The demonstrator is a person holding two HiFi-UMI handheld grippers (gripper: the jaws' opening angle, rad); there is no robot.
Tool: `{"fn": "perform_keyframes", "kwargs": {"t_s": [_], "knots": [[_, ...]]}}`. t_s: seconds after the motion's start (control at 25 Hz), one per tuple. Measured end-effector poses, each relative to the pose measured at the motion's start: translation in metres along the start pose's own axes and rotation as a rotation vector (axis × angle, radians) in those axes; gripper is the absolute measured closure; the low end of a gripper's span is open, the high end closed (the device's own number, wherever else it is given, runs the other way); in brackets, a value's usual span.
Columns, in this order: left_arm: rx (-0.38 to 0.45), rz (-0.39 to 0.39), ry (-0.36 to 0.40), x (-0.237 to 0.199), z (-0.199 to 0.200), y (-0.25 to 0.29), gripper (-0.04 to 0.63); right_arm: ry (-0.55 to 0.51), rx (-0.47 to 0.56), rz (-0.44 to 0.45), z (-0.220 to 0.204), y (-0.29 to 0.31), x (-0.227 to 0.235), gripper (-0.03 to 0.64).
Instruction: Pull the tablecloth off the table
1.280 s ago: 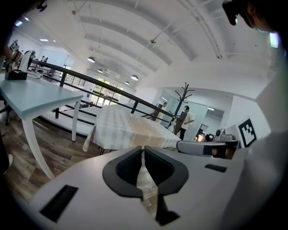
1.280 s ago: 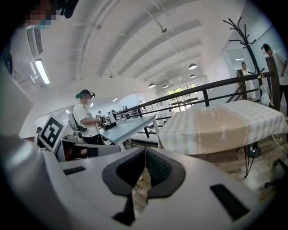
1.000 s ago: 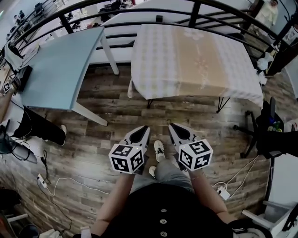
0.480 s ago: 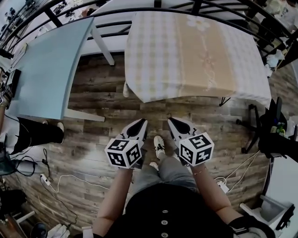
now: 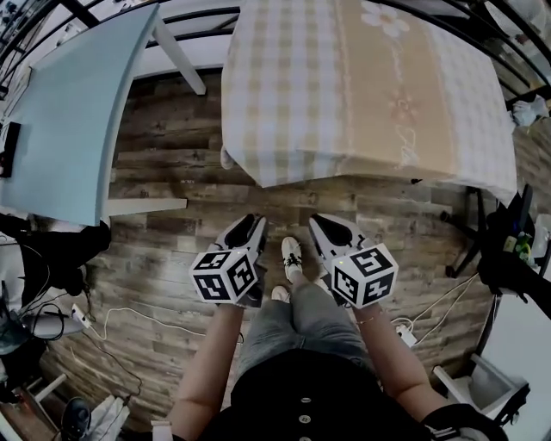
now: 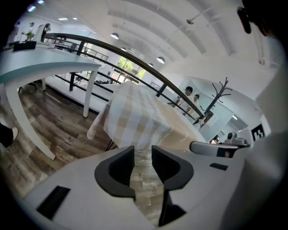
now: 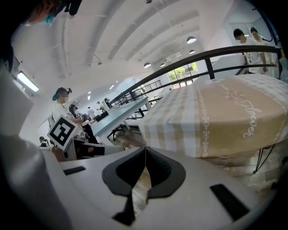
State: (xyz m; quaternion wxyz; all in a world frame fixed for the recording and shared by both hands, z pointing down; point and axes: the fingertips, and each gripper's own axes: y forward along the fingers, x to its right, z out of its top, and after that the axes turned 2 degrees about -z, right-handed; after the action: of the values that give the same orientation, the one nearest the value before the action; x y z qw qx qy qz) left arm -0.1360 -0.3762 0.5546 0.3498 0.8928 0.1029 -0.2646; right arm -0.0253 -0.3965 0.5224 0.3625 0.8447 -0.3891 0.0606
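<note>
A beige and white checked tablecloth [image 5: 362, 86] with flower print covers the table ahead, its near edge hanging down; it also shows as the tablecloth [image 6: 135, 119] and the tablecloth [image 7: 225, 117] in the two gripper views. My left gripper [image 5: 248, 231] is held over the wooden floor, short of the cloth's near edge; its jaws are opening, with a gap and nothing between them [image 6: 143, 155]. My right gripper [image 5: 325, 229] hangs beside it, shut and empty [image 7: 145, 152]. Neither touches the cloth.
A pale blue table [image 5: 69, 112] stands at the left. A black railing [image 5: 198, 17] runs behind both tables. Cables and a power strip [image 5: 82, 314] lie on the floor at the left; a black chair [image 5: 508, 250] is at the right. People stand in the background [image 7: 247, 40].
The view has moved closer to the covered table, which now fills more of the top. The left gripper's jaws look slightly parted now.
</note>
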Motion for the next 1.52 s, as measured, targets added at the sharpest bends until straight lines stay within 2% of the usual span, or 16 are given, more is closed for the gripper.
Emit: {"fn": "perform_keyframes", "kwargs": {"t_s": [0.08, 0.24, 0.68, 0.88, 1.04, 1.16, 1.32, 1.4, 1.44, 1.52], "knots": [[-0.009, 0.014, -0.043, -0.011, -0.002, 0.009, 0.47, 0.022, -0.012, 0.003, -0.005, 0.006, 0.005, 0.589], [-0.04, 0.003, -0.129, -0.025, -0.005, 0.028, 0.4, 0.045, -0.039, 0.019, -0.011, 0.022, 0.015, 0.589], [-0.063, 0.055, -0.171, -0.062, 0.0, 0.081, 0.385, 0.122, -0.043, 0.025, -0.005, 0.069, 0.042, 0.589], [-0.025, 0.061, -0.175, -0.079, 0.011, 0.105, 0.382, 0.116, -0.081, 0.07, -0.014, 0.083, 0.034, 0.589], [-0.041, 0.059, -0.17, -0.084, 0.007, 0.12, 0.322, 0.142, -0.106, 0.069, -0.02, 0.085, 0.039, 0.589], [-0.038, 0.057, -0.174, -0.089, 0.007, 0.127, 0.311, 0.138, -0.127, 0.08, -0.026, 0.087, 0.039, 0.589], [0.021, 0.0, -0.145, -0.09, 0.023, 0.133, 0.311, 0.153, -0.128, 0.077, -0.028, 0.088, 0.043, 0.589], [0.021, -0.017, -0.126, -0.09, 0.027, 0.135, 0.315, 0.158, -0.122, 0.072, -0.027, 0.086, 0.045, 0.589], [0.008, -0.025, -0.116, -0.089, 0.026, 0.136, 0.339, 0.159, -0.119, 0.069, -0.027, 0.085, 0.045, 0.589], [-0.01, -0.05, -0.089, -0.082, 0.027, 0.137, 0.467, 0.162, -0.114, 0.061, -0.026, 0.082, 0.048, 0.589]]}}
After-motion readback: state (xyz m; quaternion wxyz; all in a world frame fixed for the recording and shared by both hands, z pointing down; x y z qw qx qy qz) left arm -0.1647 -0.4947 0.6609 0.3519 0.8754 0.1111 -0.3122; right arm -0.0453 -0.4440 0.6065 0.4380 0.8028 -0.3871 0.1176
